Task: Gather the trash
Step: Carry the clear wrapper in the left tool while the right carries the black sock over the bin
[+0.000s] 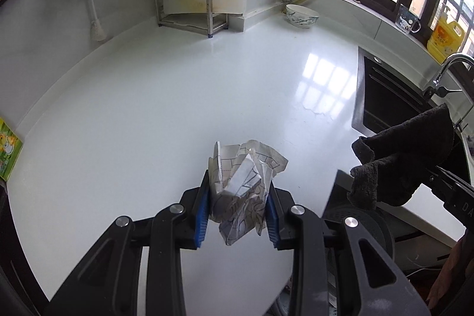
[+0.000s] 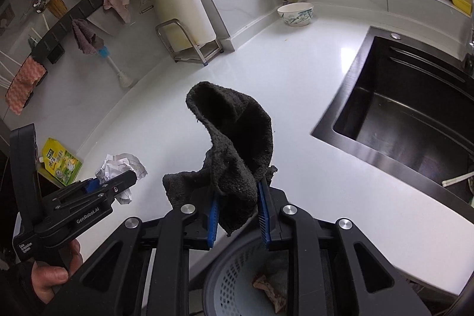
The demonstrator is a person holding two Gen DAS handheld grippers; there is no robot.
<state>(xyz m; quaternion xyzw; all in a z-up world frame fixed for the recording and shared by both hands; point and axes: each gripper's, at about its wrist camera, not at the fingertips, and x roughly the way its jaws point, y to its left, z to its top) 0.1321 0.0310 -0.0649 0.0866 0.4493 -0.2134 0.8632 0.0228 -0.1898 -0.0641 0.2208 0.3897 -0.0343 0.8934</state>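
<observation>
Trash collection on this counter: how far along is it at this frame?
Done: the bin already holds one scrap, and the white counter shows no loose litter. In hand: the left gripper clamps crumpled paper; the right gripper clamps a black cloth, near the bin. Left: dropping both in.

Left claw [image 2: 114,182] body, white print: "GenRobot.AI"; lower on its handle, "Data Acquisition System". Right claw [image 1: 453,197] side: letters "DA", rest cut off. Yellow pouch [image 2: 60,162] print unreadable.
</observation>
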